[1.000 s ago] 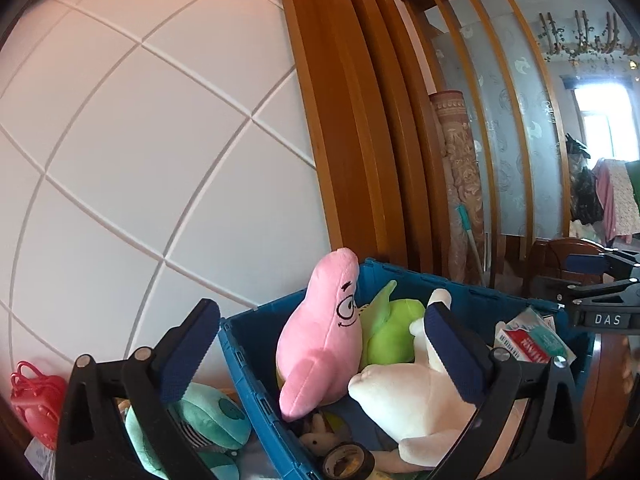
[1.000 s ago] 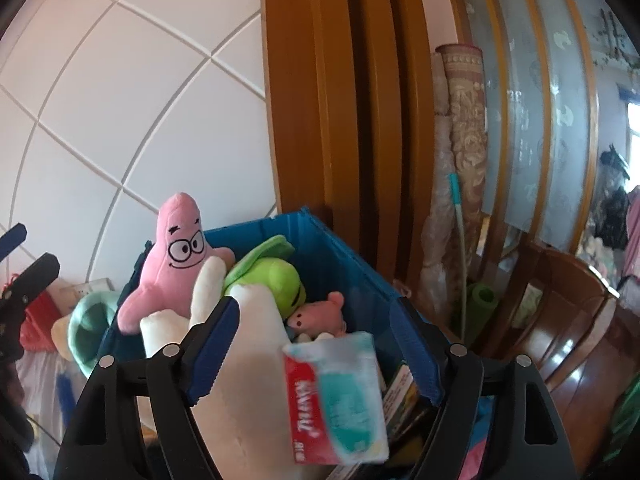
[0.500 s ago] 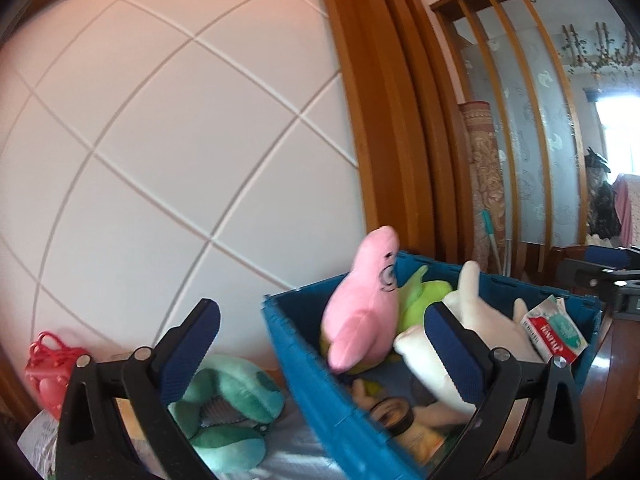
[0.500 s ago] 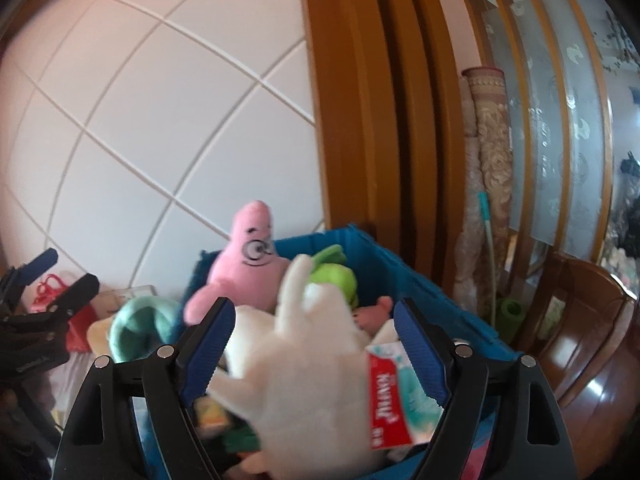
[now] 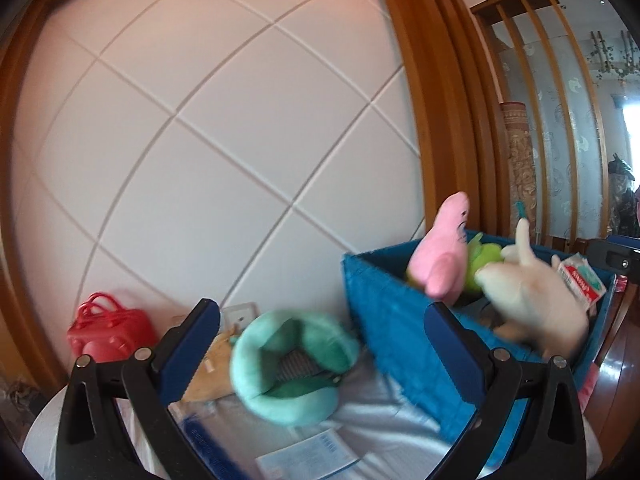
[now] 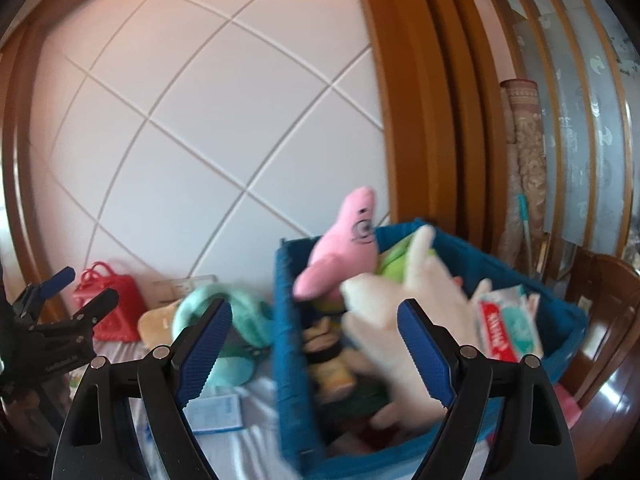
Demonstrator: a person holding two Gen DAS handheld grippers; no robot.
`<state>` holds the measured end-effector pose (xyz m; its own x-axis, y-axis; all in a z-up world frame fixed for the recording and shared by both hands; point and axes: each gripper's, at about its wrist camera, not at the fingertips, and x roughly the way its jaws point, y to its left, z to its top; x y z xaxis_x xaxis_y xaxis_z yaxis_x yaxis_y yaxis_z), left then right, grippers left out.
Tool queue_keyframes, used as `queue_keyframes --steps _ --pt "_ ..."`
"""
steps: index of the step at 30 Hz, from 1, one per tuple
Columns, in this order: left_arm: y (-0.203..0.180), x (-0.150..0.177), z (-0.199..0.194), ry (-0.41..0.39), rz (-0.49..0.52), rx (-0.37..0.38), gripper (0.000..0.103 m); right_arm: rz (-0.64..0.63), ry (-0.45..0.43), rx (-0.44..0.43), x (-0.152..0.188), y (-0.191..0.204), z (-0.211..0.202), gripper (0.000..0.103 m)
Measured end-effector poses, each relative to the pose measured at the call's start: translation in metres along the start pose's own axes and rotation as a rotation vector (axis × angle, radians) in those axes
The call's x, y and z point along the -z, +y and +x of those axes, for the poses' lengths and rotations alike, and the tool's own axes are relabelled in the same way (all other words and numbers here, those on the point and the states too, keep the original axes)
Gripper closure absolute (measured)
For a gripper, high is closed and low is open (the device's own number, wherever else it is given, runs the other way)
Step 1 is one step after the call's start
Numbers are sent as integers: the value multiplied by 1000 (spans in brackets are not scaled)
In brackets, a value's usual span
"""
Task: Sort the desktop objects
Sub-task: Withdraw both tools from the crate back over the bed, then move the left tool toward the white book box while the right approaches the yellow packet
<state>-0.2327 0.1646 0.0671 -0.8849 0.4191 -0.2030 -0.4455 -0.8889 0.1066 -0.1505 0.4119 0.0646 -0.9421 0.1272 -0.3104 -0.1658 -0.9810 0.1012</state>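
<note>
Left gripper (image 5: 320, 344) spread wide and empty, right gripper (image 6: 316, 340) empty, jaws just opening wider, blue bin (image 5: 384, 316) of plush toys at three o'clock, teal neck pillow (image 5: 288, 364) at six o'clock, red bag (image 5: 108, 334) at nine o'clock.

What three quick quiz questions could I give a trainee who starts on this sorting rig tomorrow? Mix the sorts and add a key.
1. True or false: the pink starfish plush sits in the blue bin.
2. Which lies outside the bin? A) white plush B) teal neck pillow C) tissue pack
3. Fill in: the red handbag stands against the ____.

Key: 1 true; 2 B; 3 wall. Both the left gripper and right gripper are open and hold nothing.
</note>
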Motion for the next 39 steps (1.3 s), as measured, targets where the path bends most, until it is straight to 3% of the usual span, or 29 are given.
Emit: queue_keyframes --steps 11,21,31,39 --pt "132 46 -74 31 -1 -103 0 10 58 -50 42 121 -18 18" --pt "202 93 -118 65 0 -197 0 -4 141 -98 87 191 -18 18" --pt "253 126 -130 125 -48 -335 0 -66 261 -221 128 241 42 18" --pt "271 142 -117 155 -103 -414 0 -101 403 -257 165 241 118 18"
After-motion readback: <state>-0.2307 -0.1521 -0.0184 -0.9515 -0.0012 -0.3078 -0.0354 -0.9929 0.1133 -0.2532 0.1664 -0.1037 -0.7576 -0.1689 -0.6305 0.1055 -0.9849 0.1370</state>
